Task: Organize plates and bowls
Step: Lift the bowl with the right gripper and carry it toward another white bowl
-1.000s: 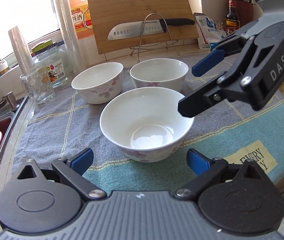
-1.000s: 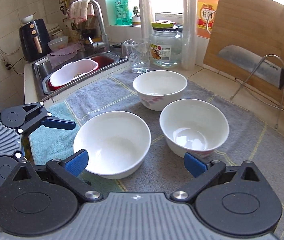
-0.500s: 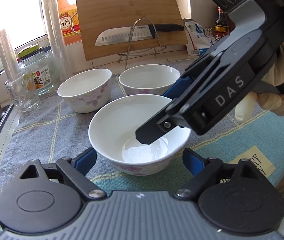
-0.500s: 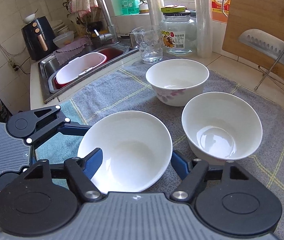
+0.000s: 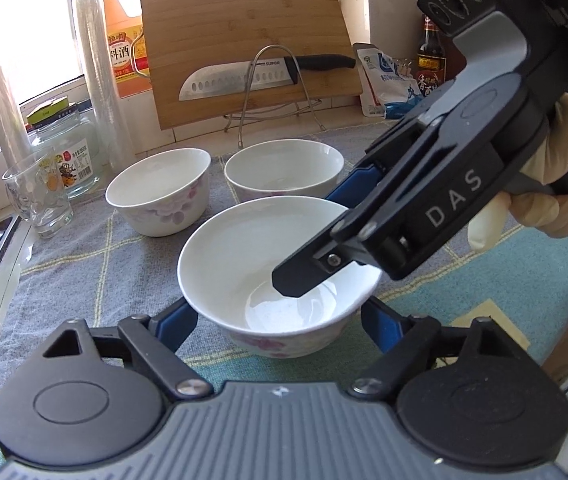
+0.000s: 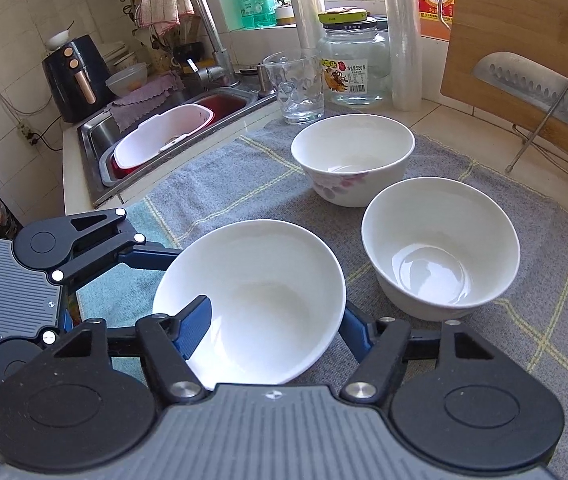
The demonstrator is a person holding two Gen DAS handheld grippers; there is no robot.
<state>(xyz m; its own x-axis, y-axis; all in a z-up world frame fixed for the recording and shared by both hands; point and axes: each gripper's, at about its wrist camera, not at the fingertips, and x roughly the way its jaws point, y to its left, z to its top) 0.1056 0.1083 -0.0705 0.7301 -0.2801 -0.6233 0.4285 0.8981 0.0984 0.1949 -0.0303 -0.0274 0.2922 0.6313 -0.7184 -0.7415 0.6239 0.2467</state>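
Three white bowls with pink flowers stand on a grey towel point(image 5: 83, 264). The near bowl point(image 5: 243, 248) point(image 6: 267, 272) sits between the fingers of my left gripper point(image 5: 279, 320), whose jaws are closing. Its blue pads point(image 5: 175, 326) touch the bowl's lower wall on both sides. My right gripper point(image 6: 275, 320) point(image 5: 316, 240) reaches over the same bowl, its jaws closing too. One of its fingers hangs inside the bowl and the other stands outside the rim, so the wall lies between them with a gap left. The other two bowls point(image 5: 159, 192) point(image 5: 284, 168) stand behind, side by side.
A knife point(image 5: 243, 78) lies on a wire rack in front of a bamboo board point(image 5: 243, 24). A drinking glass point(image 5: 37, 196) and a jar point(image 5: 71, 152) stand at the back left. The sink point(image 6: 171, 128) with a pink tub lies past the towel's left edge. A gloved hand point(image 5: 540, 208) holds the right gripper.
Both grippers' jaws have narrowed around the near bowl. The right gripper has come down and forward, and one of its fingers now dips inside the bowl.
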